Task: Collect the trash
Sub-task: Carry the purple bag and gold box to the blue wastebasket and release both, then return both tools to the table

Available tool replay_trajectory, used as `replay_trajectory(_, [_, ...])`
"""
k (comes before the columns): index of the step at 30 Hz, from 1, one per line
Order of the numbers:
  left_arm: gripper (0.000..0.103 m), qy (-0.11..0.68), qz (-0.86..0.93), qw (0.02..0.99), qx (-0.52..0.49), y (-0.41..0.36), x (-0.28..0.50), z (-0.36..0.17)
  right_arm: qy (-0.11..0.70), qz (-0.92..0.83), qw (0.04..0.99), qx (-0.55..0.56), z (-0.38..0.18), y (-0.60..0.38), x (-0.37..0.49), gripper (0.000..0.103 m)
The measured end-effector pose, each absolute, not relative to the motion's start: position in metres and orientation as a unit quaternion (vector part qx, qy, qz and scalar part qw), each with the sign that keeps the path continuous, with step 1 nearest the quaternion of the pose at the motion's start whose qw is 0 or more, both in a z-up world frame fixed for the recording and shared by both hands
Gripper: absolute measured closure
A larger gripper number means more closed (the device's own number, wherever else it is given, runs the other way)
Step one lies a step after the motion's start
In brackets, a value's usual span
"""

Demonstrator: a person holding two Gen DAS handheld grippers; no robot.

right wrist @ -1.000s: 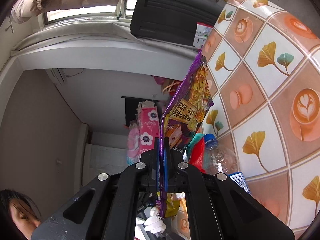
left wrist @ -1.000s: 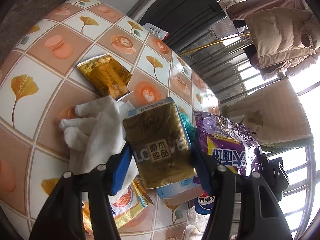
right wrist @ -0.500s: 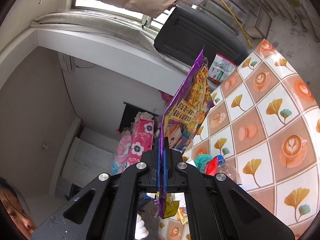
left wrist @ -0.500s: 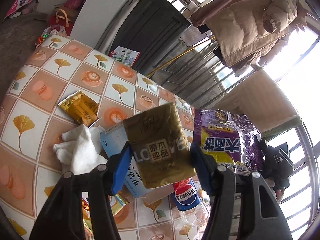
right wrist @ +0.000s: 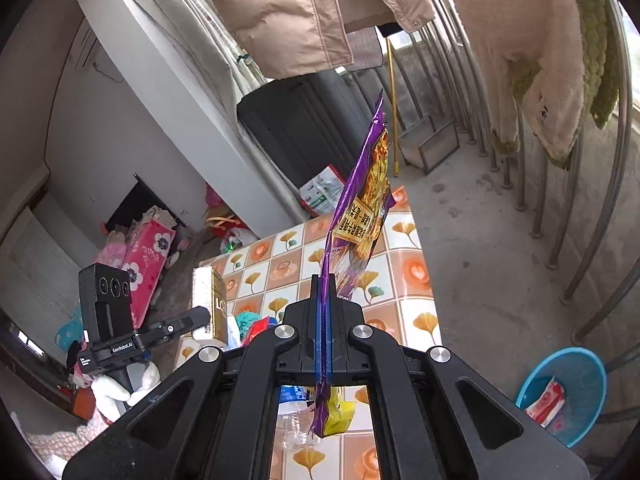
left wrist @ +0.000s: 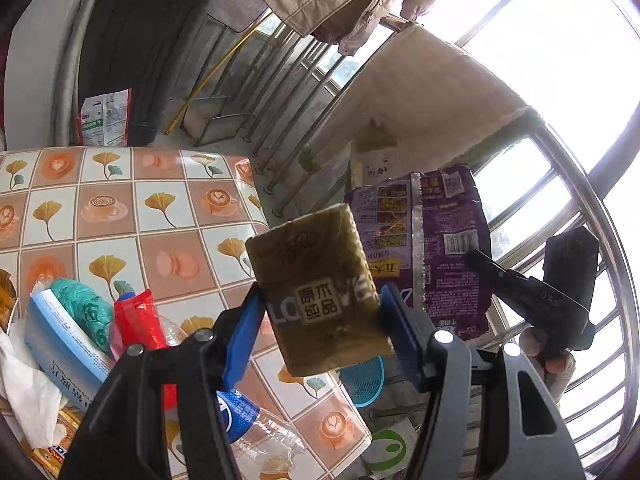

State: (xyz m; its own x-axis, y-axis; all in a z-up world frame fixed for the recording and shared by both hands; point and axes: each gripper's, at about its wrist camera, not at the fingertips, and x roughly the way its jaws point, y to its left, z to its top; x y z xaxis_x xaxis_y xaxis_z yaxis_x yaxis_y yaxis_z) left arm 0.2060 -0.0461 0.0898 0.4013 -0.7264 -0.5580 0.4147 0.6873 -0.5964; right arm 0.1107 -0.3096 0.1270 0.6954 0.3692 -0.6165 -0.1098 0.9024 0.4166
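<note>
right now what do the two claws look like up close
Both are black plastic frames with silver screw heads. The left claw has blue pads; the right claw shows thin blue edges. The left one's body carries a black camera block marked GenRobot.AI.

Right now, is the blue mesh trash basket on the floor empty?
No, the blue mesh trash basket on the floor already holds a red and white wrapper lying inside it.

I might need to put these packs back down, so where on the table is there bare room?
The far half of the table, toward the black cabinet, is bare. The near corner is crowded: bottle, blue box, red wrapper, green roll, tissue.
</note>
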Motion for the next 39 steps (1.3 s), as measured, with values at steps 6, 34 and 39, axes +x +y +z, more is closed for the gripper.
replay_trajectory(6, [0.045,0.495,-0.421,0.754,-0.098,-0.193,0.218,0.064,0.408,0.031,0.898,0.161,0.092,-0.371,0.077,0.103])
replay_trajectory(34, [0.037,0.65,-0.386,0.655,0.017,-0.464,0.224,-0.126,0.481,-0.2,0.795,0.312,-0.118,-0.56,0.019,0.058])
replay_trajectory(39, [0.037,0.599,-0.41,0.688,0.003,-0.438,0.227,-0.065,0.463,-0.182,0.809,0.314,-0.101,-0.555,0.019,0.058])
